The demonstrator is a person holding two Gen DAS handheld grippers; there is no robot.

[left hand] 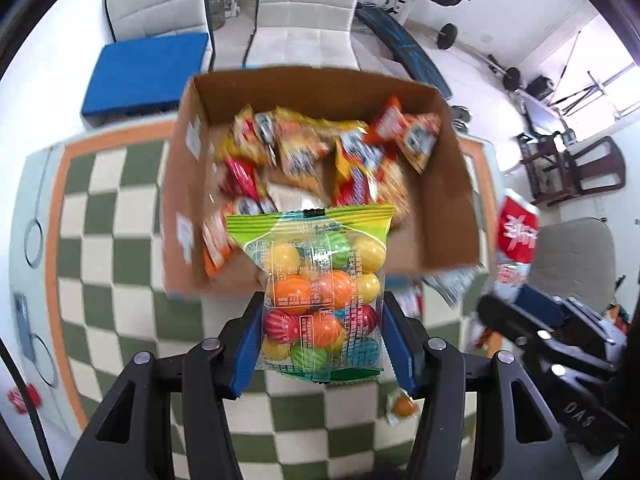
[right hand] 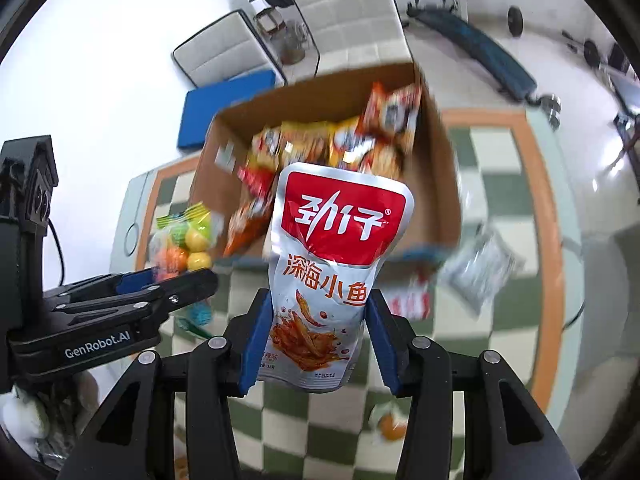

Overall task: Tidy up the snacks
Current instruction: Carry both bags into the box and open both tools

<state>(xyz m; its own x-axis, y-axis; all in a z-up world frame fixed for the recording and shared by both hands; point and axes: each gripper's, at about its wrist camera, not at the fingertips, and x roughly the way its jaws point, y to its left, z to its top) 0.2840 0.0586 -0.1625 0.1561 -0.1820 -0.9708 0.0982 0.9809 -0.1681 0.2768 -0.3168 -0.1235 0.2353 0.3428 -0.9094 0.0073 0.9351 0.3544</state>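
Green-and-cream checkered tablecloth (left hand: 100,248) with an orange border covers the work surface; white chairs (left hand: 308,4) and weight equipment stand beyond it. Left gripper (left hand: 322,332): jaws clamped on a clear candy bag (left hand: 320,280) with a green top seal, filled with yellow, orange, red, green and blue balls, held upright between the blue pads (left hand: 248,344). Right gripper (right hand: 316,336): jaws clamped on a silver fish snack pouch (right hand: 332,264) with a red label panel, also upright. Ahead of both jaw pairs sits an open cardboard box (left hand: 448,208) holding a heap of orange, yellow and red snack packets (left hand: 320,148). Candy bag's top edge overlaps the box's near wall in the left wrist view. On the cloth, ahead and right of the right jaws, lies a silver packet (right hand: 480,268); a red-and-white packet (right hand: 412,300) lies just beside them. A small orange wrapped sweet (right hand: 390,426) lies below the right jaws. Background is motion-blurred.
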